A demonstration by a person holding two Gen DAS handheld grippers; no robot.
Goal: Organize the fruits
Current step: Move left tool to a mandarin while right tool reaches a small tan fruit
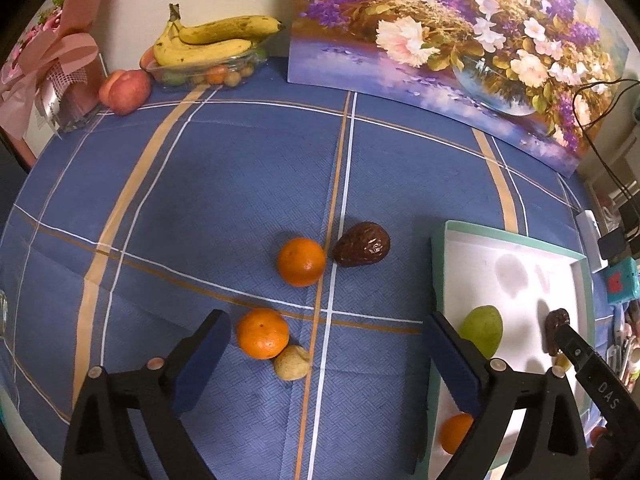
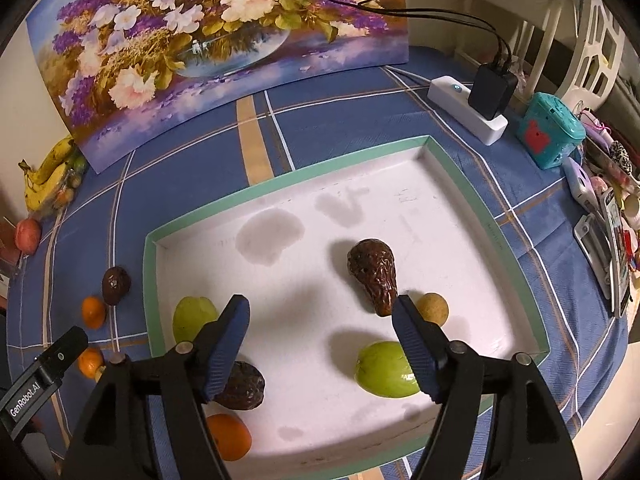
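Left gripper [image 1: 326, 360] hangs low over the blue plaid tablecloth [image 1: 224, 184], jaws wide apart w/ nothing between them. Just past its left finger sits an orange [image 1: 262, 333], touching a small tan fruit [image 1: 292, 362] on its near side. Further on, a second orange [image 1: 301, 261] and a dark wrinkled avocado [image 1: 362, 244] lie close together, apart by a sliver.

Right gripper [image 2: 320, 344] is above the white tray w/ green rim [image 2: 288, 174], jaws also spread, empty. Its fingers hide a lot: the left one covers part of a green fruit [image 2: 192, 318] and the top of a dark avocado [image 2: 244, 390]; below that an orange [image 2: 230, 436] is half behind the black frame. The right finger cuts off one side of another green fruit [image 2: 384, 368] and sits in front of a small tan ball [image 2: 432, 309]. A long dark avocado [image 2: 374, 274] lies mid-tray, touching or nearly touching the ball; hard to say which. Grey blotches on the tray floor look like stains, maybe.

Far back: bananas [image 1: 212, 42] on a clear dish of small fruit, contents blurry, a peach [image 1: 125, 91] beside it, the flower painting [image 1: 460, 40] leaning on the wall, and a white power strip [image 2: 466, 114] w/ black charger at the cloth's edge.
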